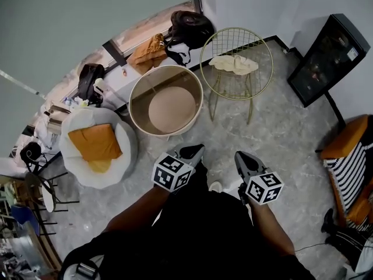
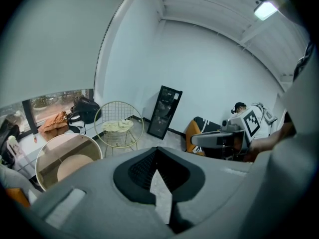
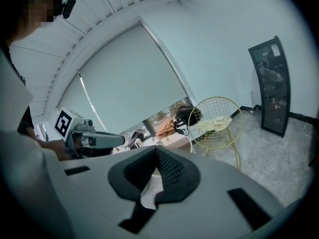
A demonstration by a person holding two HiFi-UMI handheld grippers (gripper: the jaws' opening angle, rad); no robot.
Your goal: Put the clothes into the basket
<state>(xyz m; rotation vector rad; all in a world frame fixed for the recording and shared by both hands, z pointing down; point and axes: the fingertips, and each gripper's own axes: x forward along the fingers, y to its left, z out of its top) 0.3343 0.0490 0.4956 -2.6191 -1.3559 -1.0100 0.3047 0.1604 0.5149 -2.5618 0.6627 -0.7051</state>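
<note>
left tongs and right tongs are pressed together, empty. likely reaching for the cloth well ahead on the chair. next they must spread and pinch it.

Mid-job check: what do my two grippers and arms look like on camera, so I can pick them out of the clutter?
The left gripper and right gripper have grey bodies that taper to black, mesh-textured pads. Each carries a white cube printed with black square markers. The person wears black clothing, and the forearms are uncovered.
</note>
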